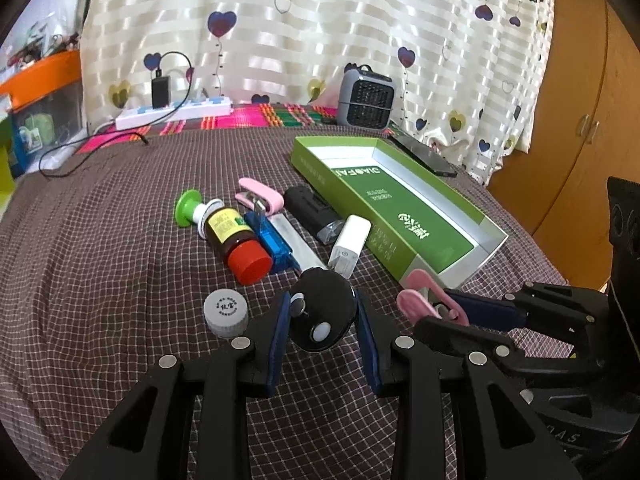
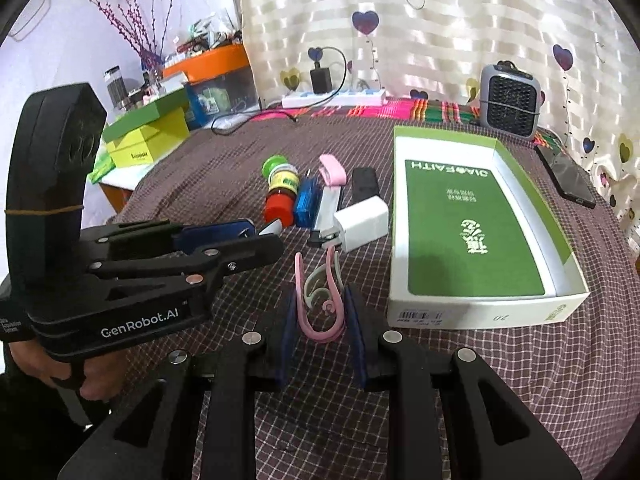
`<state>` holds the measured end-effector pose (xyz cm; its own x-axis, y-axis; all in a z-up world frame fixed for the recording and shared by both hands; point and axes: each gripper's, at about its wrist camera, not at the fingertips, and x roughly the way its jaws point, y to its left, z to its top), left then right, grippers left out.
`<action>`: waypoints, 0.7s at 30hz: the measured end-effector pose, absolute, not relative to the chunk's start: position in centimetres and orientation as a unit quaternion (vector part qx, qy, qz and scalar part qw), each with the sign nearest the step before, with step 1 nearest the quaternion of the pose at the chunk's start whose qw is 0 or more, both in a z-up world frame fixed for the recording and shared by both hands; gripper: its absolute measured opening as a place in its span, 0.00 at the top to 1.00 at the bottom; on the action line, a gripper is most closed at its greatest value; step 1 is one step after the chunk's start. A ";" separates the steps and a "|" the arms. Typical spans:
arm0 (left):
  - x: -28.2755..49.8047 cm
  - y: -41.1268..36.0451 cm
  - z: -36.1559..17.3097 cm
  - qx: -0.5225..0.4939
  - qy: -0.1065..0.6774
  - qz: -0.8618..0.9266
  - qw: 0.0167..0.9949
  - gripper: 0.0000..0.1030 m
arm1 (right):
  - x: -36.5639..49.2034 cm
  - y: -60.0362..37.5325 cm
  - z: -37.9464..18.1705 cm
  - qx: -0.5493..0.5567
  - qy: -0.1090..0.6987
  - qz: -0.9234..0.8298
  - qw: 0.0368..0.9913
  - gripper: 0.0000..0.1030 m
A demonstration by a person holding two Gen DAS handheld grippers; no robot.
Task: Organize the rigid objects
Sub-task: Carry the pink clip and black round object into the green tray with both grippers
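Observation:
My left gripper (image 1: 323, 320) is shut on a black round device (image 1: 320, 312) with a white button, low over the checked cloth. My right gripper (image 2: 320, 312) is shut on a pink and grey U-shaped clip (image 2: 320, 300), which stands upright between its blue pads. In the left wrist view the right gripper (image 1: 440, 312) and the clip (image 1: 416, 304) sit just in front of the open green box (image 1: 360, 216). Behind lie a brown bottle with a red cap (image 1: 236, 240), a blue stick (image 1: 272, 240), a pink stapler (image 1: 260, 198), a black case (image 1: 312, 208) and a white charger (image 1: 350, 246).
A white bottle cap (image 1: 226, 312) lies left of my left gripper. A grey heater (image 1: 366, 98), a dark phone (image 1: 424, 156) and a power strip (image 1: 172, 114) with cables line the back by the curtain. Boxes (image 2: 148, 140) are stacked at the far left.

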<state>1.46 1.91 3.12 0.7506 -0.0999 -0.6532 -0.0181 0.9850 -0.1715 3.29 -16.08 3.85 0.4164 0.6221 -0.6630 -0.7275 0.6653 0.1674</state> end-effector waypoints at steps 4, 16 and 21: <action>1.6 1.7 3.6 -0.081 0.348 -0.022 0.934 0.70 | 3.5 -16.6 4.4 -0.067 0.351 0.402 0.843 0.76; 2.7 0.7 4.8 -0.074 0.333 -0.028 0.940 0.70 | 4.9 -18.6 5.9 -0.047 0.333 0.382 0.861 0.76; 3.5 -0.1 5.5 -0.075 0.323 -0.039 0.943 0.70 | 5.9 -19.7 6.1 -0.040 0.330 0.368 0.868 0.76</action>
<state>3.49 -0.12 5.53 0.7883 -0.1216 -0.6031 0.0242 0.9857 -0.1671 5.91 -19.66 6.13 0.5104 0.6131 -0.6031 -0.6656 0.7256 0.1744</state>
